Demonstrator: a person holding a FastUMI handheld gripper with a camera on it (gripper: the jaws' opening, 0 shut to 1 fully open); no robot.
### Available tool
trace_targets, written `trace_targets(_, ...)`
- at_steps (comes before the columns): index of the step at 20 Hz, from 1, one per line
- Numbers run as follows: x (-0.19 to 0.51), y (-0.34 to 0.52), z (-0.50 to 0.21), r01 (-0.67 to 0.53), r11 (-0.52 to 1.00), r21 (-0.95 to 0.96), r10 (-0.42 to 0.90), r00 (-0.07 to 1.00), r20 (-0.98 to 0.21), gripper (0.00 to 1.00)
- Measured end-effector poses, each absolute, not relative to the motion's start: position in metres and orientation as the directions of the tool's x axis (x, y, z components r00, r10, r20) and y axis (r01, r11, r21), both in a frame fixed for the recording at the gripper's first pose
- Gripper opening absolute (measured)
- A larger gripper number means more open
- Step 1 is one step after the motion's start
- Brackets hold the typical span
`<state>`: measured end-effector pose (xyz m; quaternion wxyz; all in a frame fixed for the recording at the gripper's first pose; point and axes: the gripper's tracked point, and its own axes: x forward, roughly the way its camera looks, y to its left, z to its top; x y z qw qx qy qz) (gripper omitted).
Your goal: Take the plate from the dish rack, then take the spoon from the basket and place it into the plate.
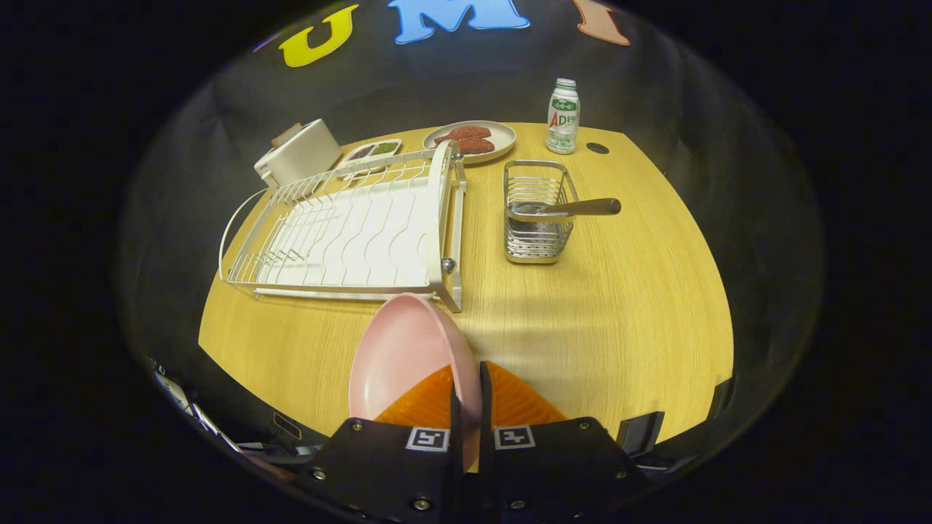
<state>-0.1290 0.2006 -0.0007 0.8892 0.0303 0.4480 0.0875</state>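
- Wooden tabletop (619, 320) under booth light, and the pink plate (400, 356) is already out of the dish rack (342, 233), riding upright on its edge over the near part of the table.
- Gripper (466, 407) has it: both fingers are pinched nearly together on the plate's rim, so that's a firm hold on the plate as far as I can judge.
- Step one looks done, then. Left to do: set the plate flat, fetch the spoon, drop it in.
- Rack sits empty along the left side of the table, its near right corner just beyond the plate's top edge. That's the closest thing to clip.
- Spoon (575, 208) waits in the wire basket (537, 211) toward the far right of the table, handle poking out over the rim to the right, well apart from the plate.
- Open wood between rack and basket, and a broad bare stretch along the near and right edges: plenty of room to lay the plate down.
- Far edge is busier: a dish of food (470, 138), a small divided tray (373, 151), a white box (298, 153) at the far left corner, a bottle (563, 116) far right.
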Motion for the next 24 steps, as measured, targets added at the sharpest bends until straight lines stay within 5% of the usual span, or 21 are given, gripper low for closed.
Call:
trace_targets(9,-0.120,0.174,0.000,-0.116,0.985,0.129,0.173,0.607,-0.776,0.17)
trace_targets(18,-0.117,0.140,0.056,-0.125,0.989,0.083,0.150,0.796,-0.586,0.18)
trace_targets(24,-0.128,0.121,0.051,-0.108,0.989,0.099,0.145,0.822,-0.550,0.19)
